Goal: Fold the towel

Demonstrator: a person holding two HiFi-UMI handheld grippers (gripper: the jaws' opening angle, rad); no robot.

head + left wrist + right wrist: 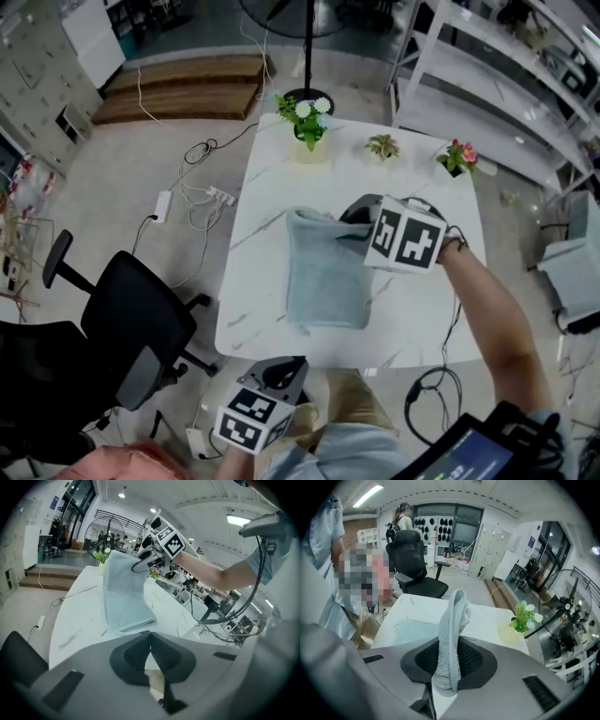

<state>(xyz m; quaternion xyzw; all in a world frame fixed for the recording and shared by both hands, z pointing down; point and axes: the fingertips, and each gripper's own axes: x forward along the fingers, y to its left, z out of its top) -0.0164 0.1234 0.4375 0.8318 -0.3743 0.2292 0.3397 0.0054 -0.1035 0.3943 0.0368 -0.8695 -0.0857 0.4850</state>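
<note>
A light blue towel [323,277] lies folded on the white marble table [272,187]. Its far right part is lifted off the tabletop, and my right gripper [352,230] is shut on that raised edge. In the right gripper view the towel [452,634] stands as a thick fold pinched between the pads of the right gripper [450,658]. My left gripper [289,366] is shut and empty, held off the table's near edge. In the left gripper view its jaws [150,637] meet with nothing in them, and beyond them are the towel [124,597] and the right gripper [145,564].
Three small potted plants stand along the table's far edge: white flowers [307,127], a green one [382,147], pink flowers [457,157]. A black office chair [131,319] is left of the table. Cables [202,192] lie on the floor. A fan stand [305,56] rises behind.
</note>
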